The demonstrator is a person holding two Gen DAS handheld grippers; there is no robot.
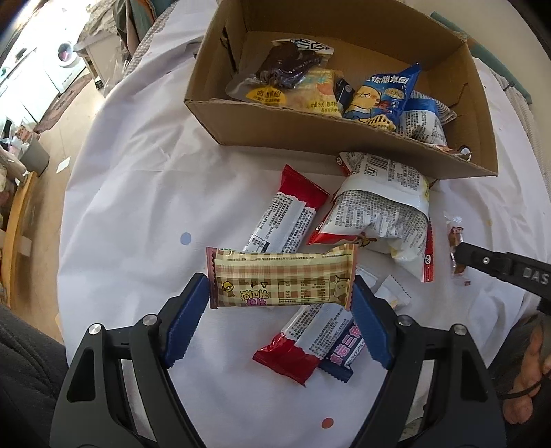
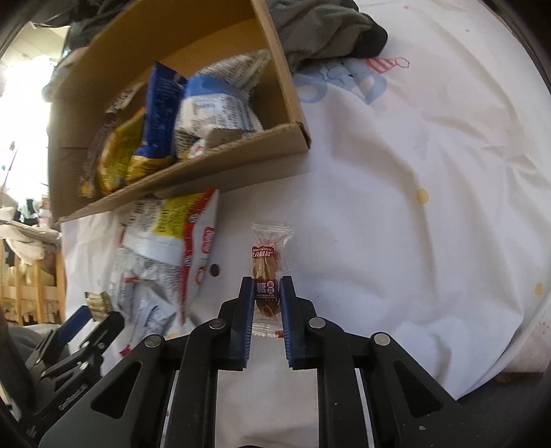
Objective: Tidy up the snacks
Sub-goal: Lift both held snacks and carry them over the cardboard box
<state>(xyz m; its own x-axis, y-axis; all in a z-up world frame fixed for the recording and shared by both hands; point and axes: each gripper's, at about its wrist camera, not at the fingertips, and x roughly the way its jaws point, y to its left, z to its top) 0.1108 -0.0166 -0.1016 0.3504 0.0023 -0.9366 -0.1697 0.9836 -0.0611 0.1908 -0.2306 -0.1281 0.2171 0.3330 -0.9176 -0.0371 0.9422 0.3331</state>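
Observation:
My left gripper (image 1: 280, 286) is shut on a yellow checked snack bar (image 1: 280, 277), held by its two ends above the white tablecloth. My right gripper (image 2: 266, 293) is shut on a small clear-wrapped brown candy (image 2: 267, 265) on the cloth; its tip also shows in the left wrist view (image 1: 463, 253). A cardboard box (image 1: 310, 132) holds several snack packs, among them a blue bear bag (image 1: 382, 93); the box also shows in the right wrist view (image 2: 193, 169). Loose on the cloth lie a red-and-white bar (image 1: 286, 217), a big white and red bag (image 1: 382, 213), another red bar (image 1: 303, 341) and a navy bar (image 1: 344, 358).
The round table's edge (image 1: 69, 213) falls off to the left, with floor, a grey bin (image 1: 34, 156) and a washing machine (image 1: 67, 55) beyond. Dark clothing (image 2: 327, 31) lies behind the box. The person's hand (image 1: 527, 379) is at the right.

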